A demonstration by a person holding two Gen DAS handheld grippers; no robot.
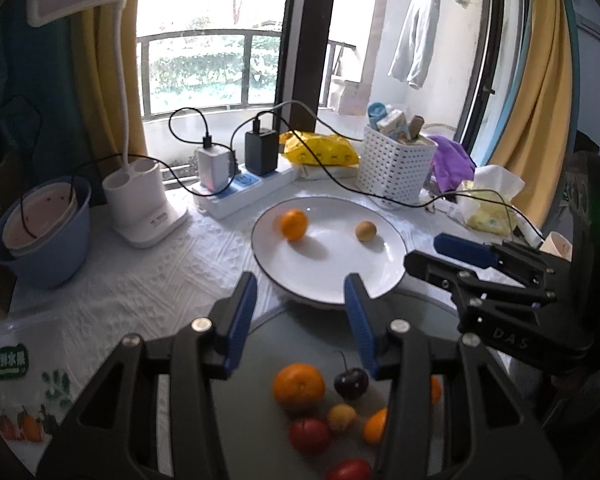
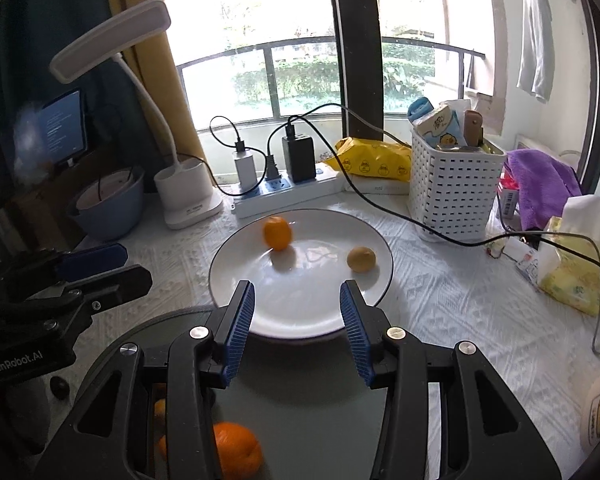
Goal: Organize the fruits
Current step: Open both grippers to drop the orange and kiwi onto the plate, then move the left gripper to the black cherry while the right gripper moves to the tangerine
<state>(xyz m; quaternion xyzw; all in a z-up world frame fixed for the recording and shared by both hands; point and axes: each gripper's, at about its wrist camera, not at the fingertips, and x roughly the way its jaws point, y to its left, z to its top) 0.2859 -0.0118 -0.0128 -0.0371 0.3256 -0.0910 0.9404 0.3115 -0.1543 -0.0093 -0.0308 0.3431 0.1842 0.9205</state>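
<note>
A white plate [image 1: 324, 276] [image 2: 320, 312] holds a small orange [image 1: 294, 224] [image 2: 277, 233] and a small tan fruit [image 1: 365, 231] [image 2: 361, 258]. In front of it a grey round tray [image 1: 268, 340] [image 2: 300, 408] holds a large orange [image 1: 299, 387] [image 2: 236, 450], a dark cherry [image 1: 351, 383], a red fruit [image 1: 309, 435], a small yellow fruit [image 1: 341, 419] and other small fruits. My left gripper [image 1: 300, 304] is open and empty above the tray. My right gripper [image 2: 297, 312] is open and empty at the plate's near rim; it also shows in the left wrist view [image 1: 440, 252].
Behind the plate are a power strip with chargers [image 1: 244, 184], a white lamp base [image 1: 148, 208], a blue bowl [image 1: 40, 236], a white basket [image 1: 396, 168], a yellow bag [image 1: 320, 148], a purple cloth [image 2: 540, 184] and a tissue pack [image 2: 576, 276]. A black cable [image 2: 420, 224] crosses the table. A printed bag [image 1: 20, 380] lies at left.
</note>
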